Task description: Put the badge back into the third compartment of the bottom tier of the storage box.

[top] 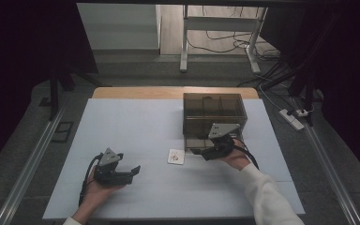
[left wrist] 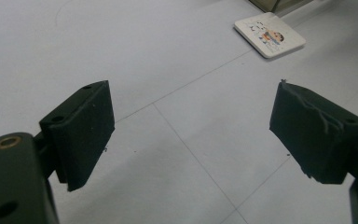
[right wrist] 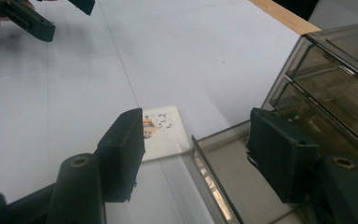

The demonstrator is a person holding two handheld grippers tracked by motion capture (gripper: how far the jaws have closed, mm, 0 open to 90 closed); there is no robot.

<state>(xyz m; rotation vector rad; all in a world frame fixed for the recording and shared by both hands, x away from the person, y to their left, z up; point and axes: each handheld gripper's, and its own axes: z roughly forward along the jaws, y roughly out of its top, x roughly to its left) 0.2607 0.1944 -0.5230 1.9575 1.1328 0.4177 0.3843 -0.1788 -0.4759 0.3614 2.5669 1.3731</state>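
One smoky translucent plastic drawer cabinet [top: 214,114], bottom drawer [right wrist: 242,186] pulled out. One white square printed card [top: 176,156] flat on the mat, just beside it. Two black grippers: left gripper [top: 132,170] agape, empty; right gripper [top: 205,154] gaping, straddling the drawer's front corner.
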